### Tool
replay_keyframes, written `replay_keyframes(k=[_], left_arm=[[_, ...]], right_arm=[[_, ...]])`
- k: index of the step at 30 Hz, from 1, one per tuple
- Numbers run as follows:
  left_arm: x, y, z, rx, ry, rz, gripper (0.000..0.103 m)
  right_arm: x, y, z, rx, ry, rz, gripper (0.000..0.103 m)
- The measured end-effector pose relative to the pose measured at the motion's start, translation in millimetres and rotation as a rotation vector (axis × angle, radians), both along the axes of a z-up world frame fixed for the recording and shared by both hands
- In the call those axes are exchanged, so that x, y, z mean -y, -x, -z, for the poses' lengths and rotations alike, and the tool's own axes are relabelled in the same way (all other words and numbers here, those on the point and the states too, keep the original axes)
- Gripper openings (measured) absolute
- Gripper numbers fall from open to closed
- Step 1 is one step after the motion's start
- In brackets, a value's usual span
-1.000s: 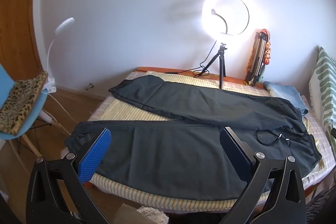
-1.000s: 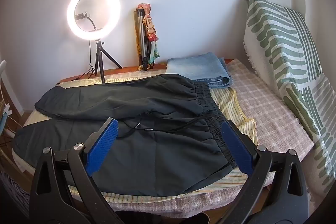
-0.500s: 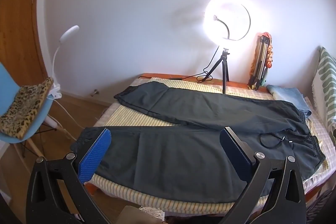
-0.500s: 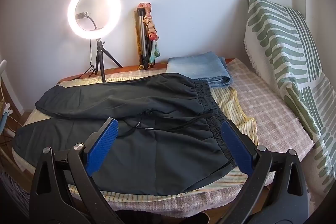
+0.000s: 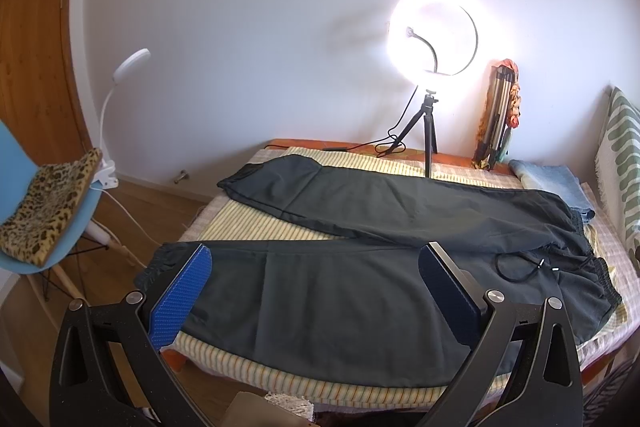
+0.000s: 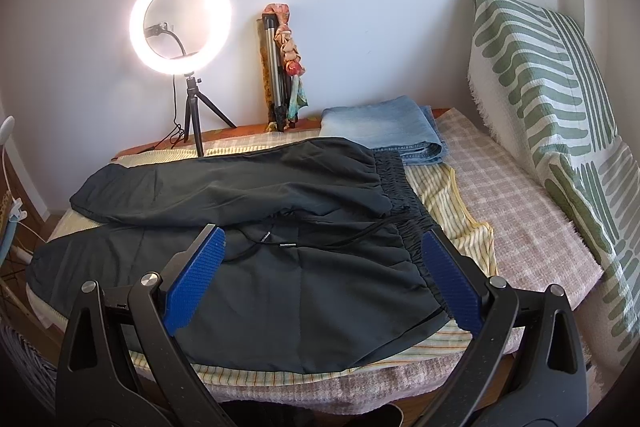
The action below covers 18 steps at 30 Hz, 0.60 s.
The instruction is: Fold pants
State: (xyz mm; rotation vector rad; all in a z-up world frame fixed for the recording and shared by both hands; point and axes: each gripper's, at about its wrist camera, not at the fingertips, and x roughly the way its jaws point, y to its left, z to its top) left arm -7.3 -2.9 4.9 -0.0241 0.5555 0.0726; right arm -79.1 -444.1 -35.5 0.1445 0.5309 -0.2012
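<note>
Pants (image 5: 360,283) lie spread on the bed (image 6: 520,211), legs splayed, unfolded. Left hand-held gripper (image 5: 320,291) and right hand-held gripper (image 6: 324,275) hover wide open, empty. Next: grasp the near leg's edge.

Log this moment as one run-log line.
pants: flat on bed, unfolded, legs apart | left gripper: open, empty | right gripper: open, empty

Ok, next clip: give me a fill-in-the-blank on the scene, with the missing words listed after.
1. The black drawstring pants lie spread on the bed with both legs ____.
2. Both the left gripper and the right gripper are ____.
3. The folded light-blue jeans lie beside the pants' ____.
4. The round ring light is switched ____.

Missing words: apart; open; waistband; on
</note>
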Motion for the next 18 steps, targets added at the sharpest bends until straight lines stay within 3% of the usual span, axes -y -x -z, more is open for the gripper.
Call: replay_keyframes(k=[18], left_arm=[[2.2, -1.4, 2.5, -0.003, 0.000, 0.000, 0.103]], right_arm=[[-2.2, -4.2, 1.6, -0.003, -0.005, -0.003, 0.100]])
